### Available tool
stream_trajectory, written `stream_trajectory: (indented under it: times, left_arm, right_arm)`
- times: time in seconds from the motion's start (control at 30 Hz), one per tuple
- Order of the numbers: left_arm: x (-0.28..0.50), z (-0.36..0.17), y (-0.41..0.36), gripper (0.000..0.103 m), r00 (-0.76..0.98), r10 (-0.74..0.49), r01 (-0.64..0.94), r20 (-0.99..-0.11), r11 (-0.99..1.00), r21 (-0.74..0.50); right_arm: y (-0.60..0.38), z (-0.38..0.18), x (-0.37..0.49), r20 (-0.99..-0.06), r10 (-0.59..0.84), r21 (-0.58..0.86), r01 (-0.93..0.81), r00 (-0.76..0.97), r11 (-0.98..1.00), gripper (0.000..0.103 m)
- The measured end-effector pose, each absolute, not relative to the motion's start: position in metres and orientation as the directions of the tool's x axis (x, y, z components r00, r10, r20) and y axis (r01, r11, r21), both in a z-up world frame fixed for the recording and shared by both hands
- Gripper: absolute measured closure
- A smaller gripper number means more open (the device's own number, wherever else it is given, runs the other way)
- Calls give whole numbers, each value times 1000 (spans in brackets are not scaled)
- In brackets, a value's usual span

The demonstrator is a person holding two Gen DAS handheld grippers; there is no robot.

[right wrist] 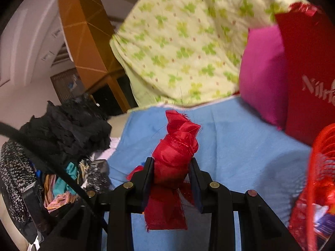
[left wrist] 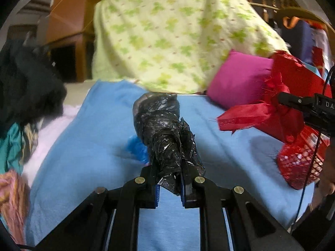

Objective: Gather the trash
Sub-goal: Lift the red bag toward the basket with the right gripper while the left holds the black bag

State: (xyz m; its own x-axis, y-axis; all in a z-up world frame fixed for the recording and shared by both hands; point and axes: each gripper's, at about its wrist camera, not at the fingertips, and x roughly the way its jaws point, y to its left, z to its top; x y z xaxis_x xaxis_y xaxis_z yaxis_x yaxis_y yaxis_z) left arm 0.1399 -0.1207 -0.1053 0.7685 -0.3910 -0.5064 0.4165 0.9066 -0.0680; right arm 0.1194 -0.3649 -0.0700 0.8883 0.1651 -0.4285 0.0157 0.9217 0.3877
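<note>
Left wrist view: the left gripper (left wrist: 170,179) is clamped on a crumpled black plastic bag (left wrist: 163,129), lifted above the blue sheet (left wrist: 88,146). A blue plastic scrap (left wrist: 136,147) sits beside it; a red basket (left wrist: 297,163) stands right, a magenta pillow (left wrist: 240,81) behind.

Right wrist view: the right gripper (right wrist: 172,173) is clamped on a red cloth scrap (right wrist: 175,152) above the blue sheet (right wrist: 240,146). A pile of dark clothes (right wrist: 69,125) lies left, a red bag (right wrist: 309,79) right.

The black bag (left wrist: 165,129) in the left claw (left wrist: 169,185) is showing as thin crinkled plastic film, glossy and catching highlights. The red scrap (right wrist: 175,154) in the right claw (right wrist: 173,183) is looking like shiny satin cloth, fraying into loose threads at its edges. Both claws are appearing as matt black plastic with brass-coloured metal pins. The blue sheet (left wrist: 88,150) is lying as soft matt cloth, the green-patterned cover (left wrist: 175,37) as printed cotton-like fabric. The red basket (left wrist: 297,163) is showing glossy perforated plastic.
</note>
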Motion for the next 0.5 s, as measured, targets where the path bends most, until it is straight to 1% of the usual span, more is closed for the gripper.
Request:
stream_trajectory:
  times: [0.13, 0.23, 0.37, 0.5]
  left_arm:
    - [119, -77, -147, 87, 782, -378, 430, -496, 903, -9]
    - [109, -63, -161, 87, 790, -349, 418, -504, 908, 26]
    - [96, -51, -181, 87, 794, -320, 409, -518, 910, 64]
    - [79, -42, -199, 87, 806, -309, 414, -505, 904, 109]
  right_arm:
    - [-380, -59, 80, -372, 136, 396, 25, 918, 918, 68]
    - [-394, -53, 54, -335, 107, 407, 42, 936, 912, 68]
    - [-411, -47, 27, -287, 67, 410, 59, 956, 910, 68]
    - [-429, -39, 5, -233, 37, 413, 65, 972, 908, 68]
